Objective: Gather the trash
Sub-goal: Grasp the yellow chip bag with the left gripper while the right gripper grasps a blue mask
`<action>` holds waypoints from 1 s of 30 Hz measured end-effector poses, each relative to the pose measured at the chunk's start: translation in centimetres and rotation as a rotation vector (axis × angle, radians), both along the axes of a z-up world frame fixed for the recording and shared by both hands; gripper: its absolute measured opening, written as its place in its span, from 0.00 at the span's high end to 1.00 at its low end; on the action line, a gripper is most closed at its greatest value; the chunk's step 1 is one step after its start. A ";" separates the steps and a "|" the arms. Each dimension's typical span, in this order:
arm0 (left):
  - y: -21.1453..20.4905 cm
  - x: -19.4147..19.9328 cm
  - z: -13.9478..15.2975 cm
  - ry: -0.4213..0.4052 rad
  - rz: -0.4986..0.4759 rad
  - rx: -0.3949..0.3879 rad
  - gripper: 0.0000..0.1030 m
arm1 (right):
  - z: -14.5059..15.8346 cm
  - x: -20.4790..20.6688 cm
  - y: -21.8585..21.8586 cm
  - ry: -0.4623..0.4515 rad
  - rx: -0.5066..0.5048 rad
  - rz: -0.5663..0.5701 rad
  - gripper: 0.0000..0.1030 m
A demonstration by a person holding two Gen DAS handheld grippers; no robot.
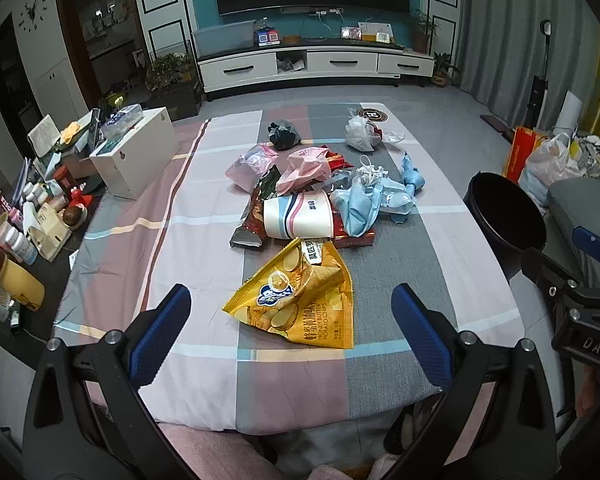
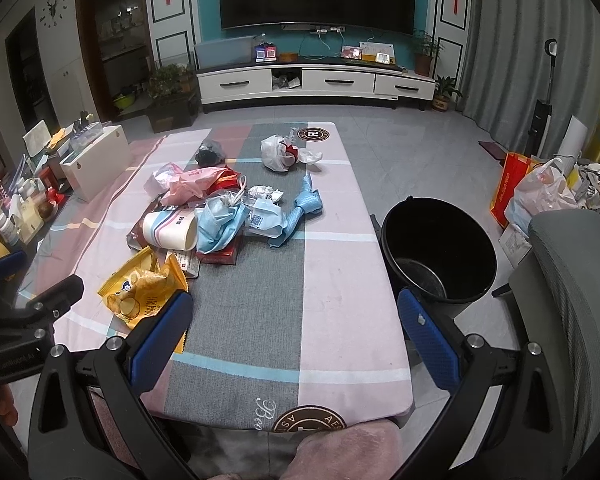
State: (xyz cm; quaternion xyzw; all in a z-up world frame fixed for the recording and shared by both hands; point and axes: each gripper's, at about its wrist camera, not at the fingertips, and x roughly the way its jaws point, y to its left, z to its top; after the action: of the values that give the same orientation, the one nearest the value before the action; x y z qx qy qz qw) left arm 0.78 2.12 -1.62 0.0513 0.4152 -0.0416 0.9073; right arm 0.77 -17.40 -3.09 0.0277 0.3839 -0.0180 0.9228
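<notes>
A table [image 2: 340, 248] draped in a pink, grey and white checked cloth fills the middle of both views, with a heap of trash gathered toward its centre. Off the table's edge, at about three o'clock in the right wrist view, a black bucket [image 2: 440, 240] stands on the floor with its mouth open and little visible inside. Both tools hang above the near edge of the table: the left gripper [image 1: 290, 330] has its blue-padded fingers spread wide with nothing between them, and the right gripper [image 2: 296, 330] is likewise splayed wide and empty. In the left wrist view the yellow chip bag [image 1: 300, 300] lies flat on the cloth just ahead of the left gripper's fingers, at twelve o'clock. Beyond it a paper cup [image 1: 298, 216] lies on its side, touching a dark red snack wrapper [image 1: 256, 216] at its nine o'clock and a pile of blue face masks [image 1: 364, 204] at its three o'clock. A pink plastic bag [image 1: 306, 166] sits just behind the cup. Farther back, a white plastic bag [image 1: 360, 134] rests at one o'clock and a crumpled black bag [image 1: 284, 134] at twelve, each apart from the main heap.
</notes>
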 end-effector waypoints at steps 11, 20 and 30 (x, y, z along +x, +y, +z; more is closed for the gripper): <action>7.4 2.3 -7.6 0.151 0.118 -0.260 0.03 | -7.9 3.5 -1.7 0.111 0.295 0.113 0.02; 8.1 6.1 -12.1 0.176 0.130 -0.456 0.03 | -10.6 5.6 -0.8 0.148 0.395 0.179 0.02; 7.6 10.9 -13.7 0.189 -0.015 -0.462 0.24 | -11.8 7.5 -0.5 0.170 0.396 0.183 0.02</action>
State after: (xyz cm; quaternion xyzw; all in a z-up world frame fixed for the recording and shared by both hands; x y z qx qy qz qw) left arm 11.66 9.76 -15.32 -0.1585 0.4771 -0.1467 0.8519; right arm 8.32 -17.95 -14.93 0.1716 0.4572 0.1389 0.8616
